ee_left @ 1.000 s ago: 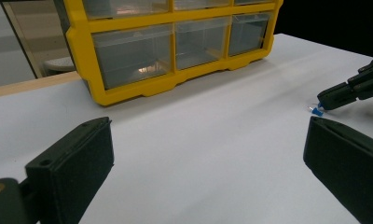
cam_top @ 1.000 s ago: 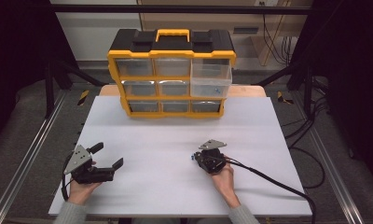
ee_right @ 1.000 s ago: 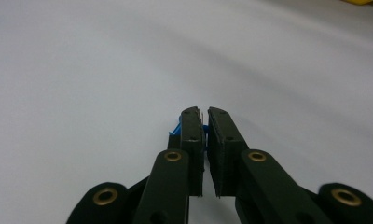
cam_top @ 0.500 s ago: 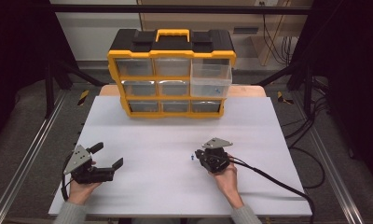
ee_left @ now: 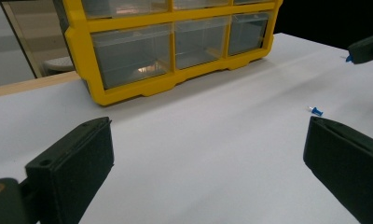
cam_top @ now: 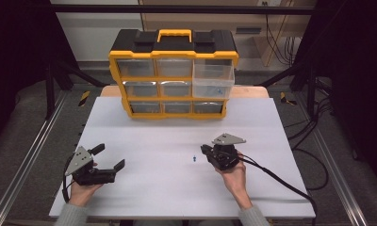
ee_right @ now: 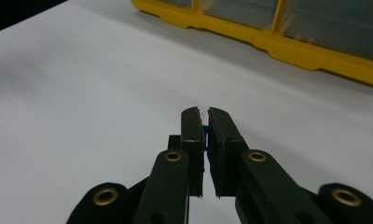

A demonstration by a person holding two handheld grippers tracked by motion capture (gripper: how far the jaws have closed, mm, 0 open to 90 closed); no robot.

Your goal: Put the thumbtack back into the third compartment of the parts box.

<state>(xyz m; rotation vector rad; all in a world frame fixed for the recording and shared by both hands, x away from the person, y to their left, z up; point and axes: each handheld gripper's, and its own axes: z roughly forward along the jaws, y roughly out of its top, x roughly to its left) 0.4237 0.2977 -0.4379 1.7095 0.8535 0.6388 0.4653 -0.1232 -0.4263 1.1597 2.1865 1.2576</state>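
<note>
Left gripper (cam_top: 110, 158): rests low on the white table (cam_top: 153, 197) at the person's left, jaws spread wide and empty; it has not shifted over the last second.

Loose blue piece (cam_top: 194, 158): a tiny blue-and-white fastener lying on the table between the two grippers, just beside the right one. It also shows in the left gripper view (ee_left: 315, 111).

Right gripper (cam_top: 204, 149): jaws pinched almost together on a second small blue piece (ee_right: 205, 132), a sliver of blue showing between the pads in its own view.

What changed: compared with a second ago, the right hand (cam_top: 233, 176) has come up a little off the table with its catch. The pick looks done, and the carry seems to be starting.

Organizer (cam_top: 173, 75): yellow-and-black drawer cabinet at the far edge of the table, well apart from both grippers.

Open drawer (cam_top: 214, 80): the right-hand one is pulled out, with a speck of blue inside, so I'd guess that is where the held piece is headed.

Still to do: the loose piece on the table has not been collected.
</note>
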